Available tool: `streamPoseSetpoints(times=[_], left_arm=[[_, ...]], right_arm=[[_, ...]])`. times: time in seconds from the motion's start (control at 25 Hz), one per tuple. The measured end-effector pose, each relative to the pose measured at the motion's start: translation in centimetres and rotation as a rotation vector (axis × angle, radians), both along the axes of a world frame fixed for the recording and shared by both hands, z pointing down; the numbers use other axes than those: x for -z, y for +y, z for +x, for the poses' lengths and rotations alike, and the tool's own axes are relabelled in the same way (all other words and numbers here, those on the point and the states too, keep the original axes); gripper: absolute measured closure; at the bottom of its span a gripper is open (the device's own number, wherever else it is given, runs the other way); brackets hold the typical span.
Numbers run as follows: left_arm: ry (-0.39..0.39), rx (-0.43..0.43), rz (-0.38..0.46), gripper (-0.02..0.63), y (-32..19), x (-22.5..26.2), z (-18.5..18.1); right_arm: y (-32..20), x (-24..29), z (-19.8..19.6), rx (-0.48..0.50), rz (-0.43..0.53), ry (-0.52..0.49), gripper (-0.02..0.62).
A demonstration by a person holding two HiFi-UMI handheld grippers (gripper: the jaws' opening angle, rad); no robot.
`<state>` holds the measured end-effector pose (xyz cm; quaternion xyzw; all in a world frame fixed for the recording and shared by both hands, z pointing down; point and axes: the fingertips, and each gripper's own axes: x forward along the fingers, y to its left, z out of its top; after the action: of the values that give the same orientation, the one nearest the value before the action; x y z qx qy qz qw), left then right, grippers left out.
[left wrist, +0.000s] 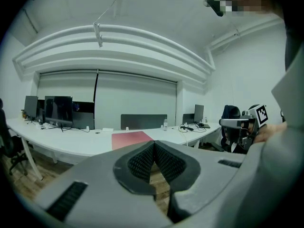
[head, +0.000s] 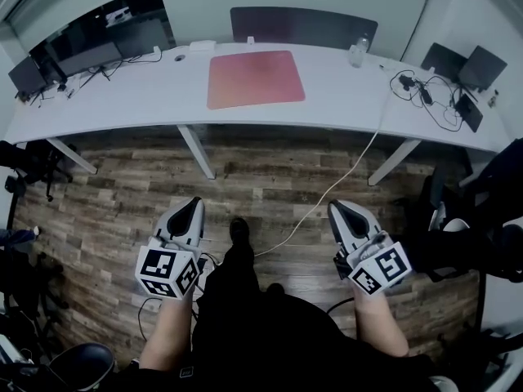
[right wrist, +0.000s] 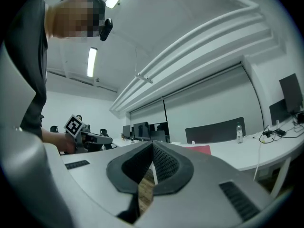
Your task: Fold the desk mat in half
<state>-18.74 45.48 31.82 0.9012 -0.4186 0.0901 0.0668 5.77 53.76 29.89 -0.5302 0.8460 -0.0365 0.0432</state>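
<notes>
Both grippers, left gripper [head: 191, 211] and right gripper [head: 341, 212], hang closed and empty (approach likely pending), well short of the flat desk mat [head: 254, 77].

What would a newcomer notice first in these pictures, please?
A pink mat lies flat and unfolded in the middle of the long white desk, far ahead. Nearer, over the wood floor, the left gripper and right gripper point at it, jaws shut and empty.

A long white desk [head: 147, 96] carries a pink desk mat [head: 255, 78] (lying flat, unfolded), a bottle [head: 357, 53], monitors [head: 86, 55] and cables [head: 421, 92].
</notes>
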Motion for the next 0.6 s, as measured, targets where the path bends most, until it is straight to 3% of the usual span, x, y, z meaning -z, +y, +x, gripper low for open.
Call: streamPoseSetpoints(times=[0.32,0.6], left_arm=[[0.050,-0.044,-0.011,0.600,-9.6,-1.9,1.7],[0.077,-0.100,-0.048,0.600,-23.5,-3.7,1.4]], right_arm=[[-8.4,-1.3,-0.1,-0.011,-0.029,0.046,0.594],[-22.2,-2.4,-2.1,-0.026,-0.080,0.065,0.594]])
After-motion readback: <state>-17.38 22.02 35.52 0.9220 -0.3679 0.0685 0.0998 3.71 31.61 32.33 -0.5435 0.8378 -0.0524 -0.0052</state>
